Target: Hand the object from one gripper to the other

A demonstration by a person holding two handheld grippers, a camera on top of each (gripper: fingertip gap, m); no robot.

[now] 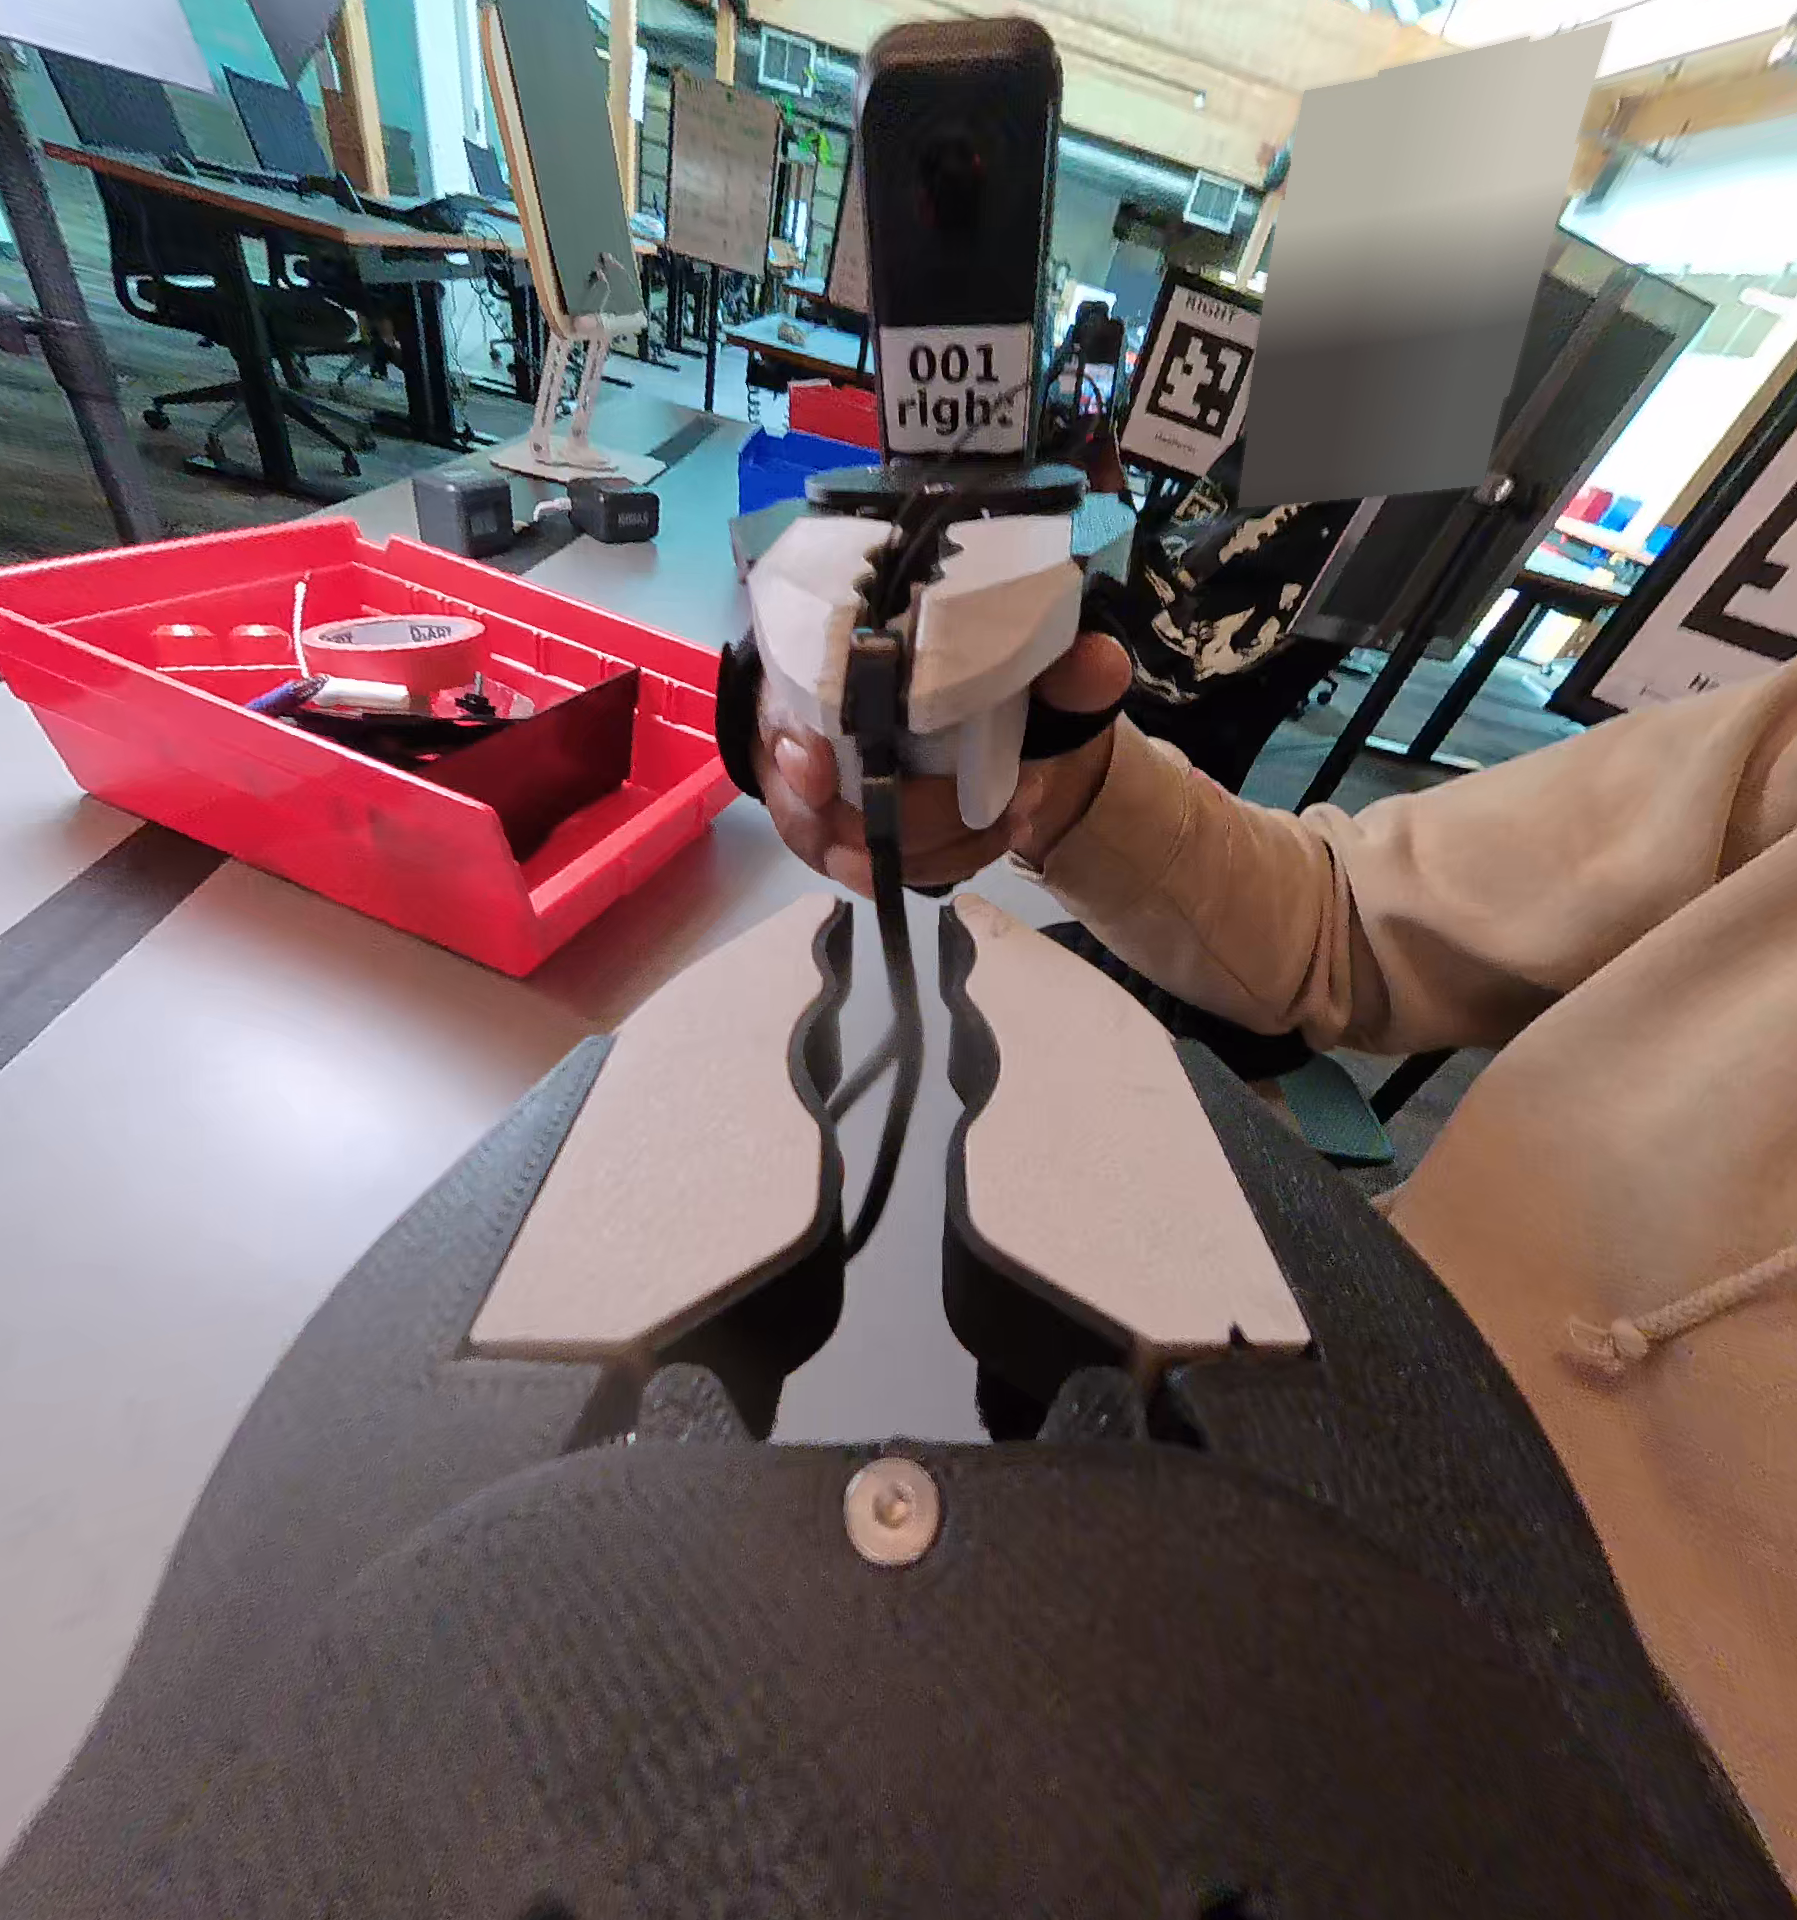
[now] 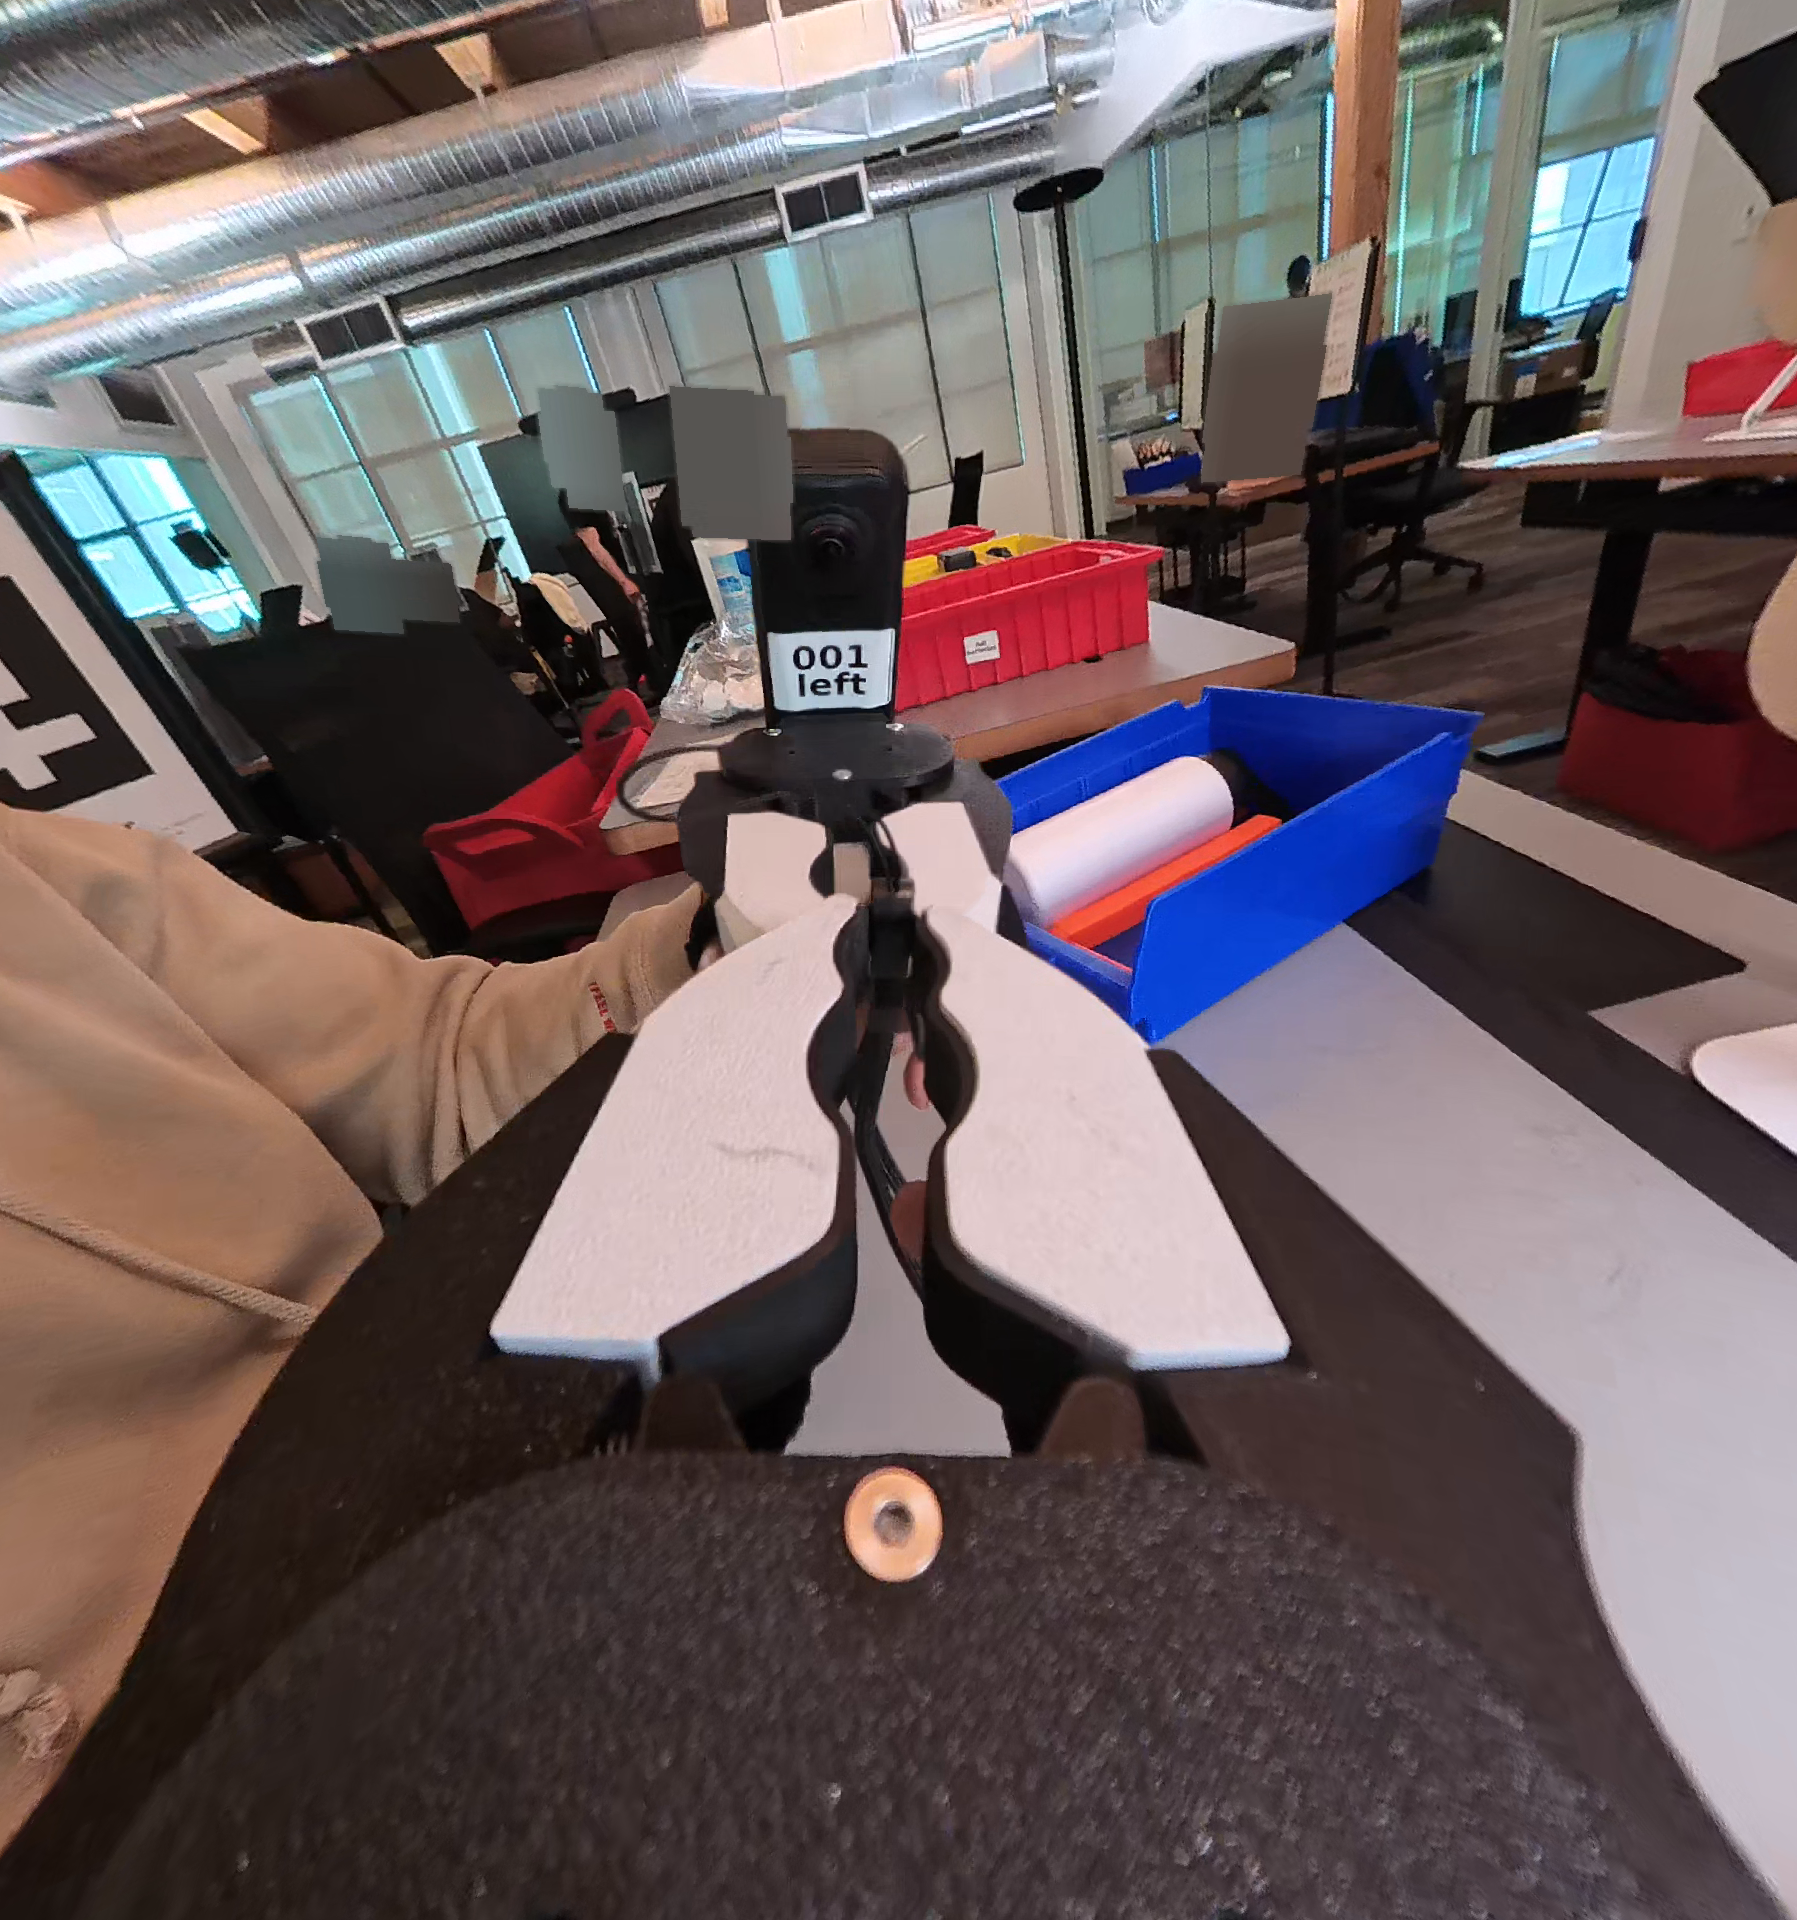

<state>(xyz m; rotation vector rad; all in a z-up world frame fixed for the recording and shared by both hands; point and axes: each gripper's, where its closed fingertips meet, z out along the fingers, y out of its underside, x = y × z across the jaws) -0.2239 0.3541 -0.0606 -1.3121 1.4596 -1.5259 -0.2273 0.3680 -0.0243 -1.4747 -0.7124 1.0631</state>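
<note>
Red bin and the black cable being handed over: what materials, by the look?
Red bin: likely rigid moulded plastic, glossy, with ribbed walls catching highlights. Black cable: looks rubber- or PVC-jacketed, slightly shiny, hanging in limp curves; its connector end looks like hard plastic.

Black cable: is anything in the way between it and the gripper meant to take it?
Nothing visible. The black cable hangs from the shut right gripper and already runs down between the open fingers of the left gripper.
</note>
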